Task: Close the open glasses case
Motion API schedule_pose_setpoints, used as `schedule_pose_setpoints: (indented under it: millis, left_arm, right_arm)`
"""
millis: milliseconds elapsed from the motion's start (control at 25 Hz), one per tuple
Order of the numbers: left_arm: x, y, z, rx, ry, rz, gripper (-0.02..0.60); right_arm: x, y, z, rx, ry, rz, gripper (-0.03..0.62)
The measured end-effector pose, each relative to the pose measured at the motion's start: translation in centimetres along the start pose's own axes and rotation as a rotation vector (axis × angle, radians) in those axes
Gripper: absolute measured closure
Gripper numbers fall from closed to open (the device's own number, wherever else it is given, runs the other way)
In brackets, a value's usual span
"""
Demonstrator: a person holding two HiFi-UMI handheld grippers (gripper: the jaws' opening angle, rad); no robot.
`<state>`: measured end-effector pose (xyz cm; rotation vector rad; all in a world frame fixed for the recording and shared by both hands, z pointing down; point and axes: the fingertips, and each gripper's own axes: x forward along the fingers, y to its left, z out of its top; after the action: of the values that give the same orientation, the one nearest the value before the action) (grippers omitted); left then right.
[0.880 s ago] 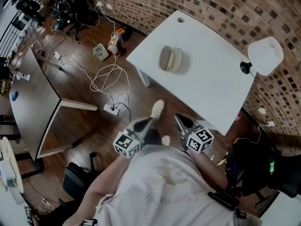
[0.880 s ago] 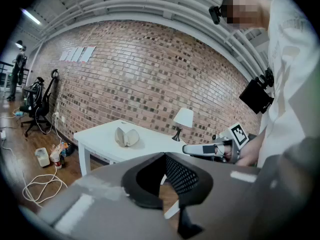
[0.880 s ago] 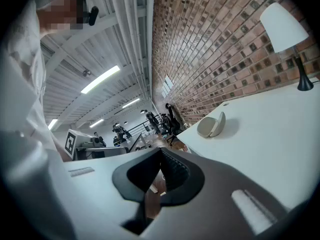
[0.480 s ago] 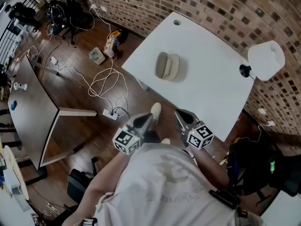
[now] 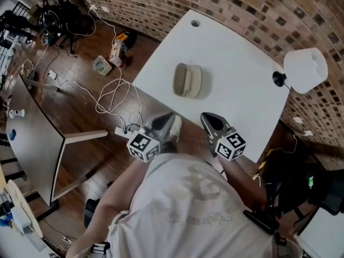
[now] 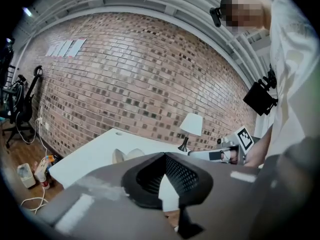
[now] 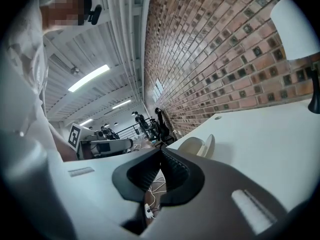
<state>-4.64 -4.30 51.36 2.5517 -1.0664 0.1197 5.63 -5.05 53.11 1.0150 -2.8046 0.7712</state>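
White table [image 5: 236, 79] ahead, brick wall behind it. Left gripper [image 5: 167, 118] and right gripper [image 5: 207, 118] side by side near chest, at table's near edge, tilted slightly down toward tabletop. Both sets of jaws pressed together, empty. White lamp [image 5: 304, 67] at table's right edge. Glasses case [image 5: 187, 80] open mid-table, well apart from both grippers. Cables [image 5: 115, 93] on floor, left of table.

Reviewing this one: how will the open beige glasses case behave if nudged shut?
The beige clamshell glasses case looks rigid, so it probably keeps shape. It lies on the smooth white table, so a one-sided push may slide it.
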Motion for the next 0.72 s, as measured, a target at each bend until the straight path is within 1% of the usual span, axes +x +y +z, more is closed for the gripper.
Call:
schedule_pose_setpoints:
  millis: [280,480,720]
  left_arm:
    - [2.7,2.7,0.7,-0.026,0.029,-0.048,0.577]
    - [5.1,4.3,1.7,-0.02,0.044,-0.103,0.577]
    - [7.6,6.0,2.2,-0.02,0.08,-0.16,0.577]
  right_arm:
    - [3.1,-2.4,1.0,0.011,0.026,-0.047,0.586]
    - [5.0,-3.5,1.5,0.021,0.043,-0.078,0.586]
    - [6.6,-6.3,1.0,0.04,0.109,-0.152,0.584]
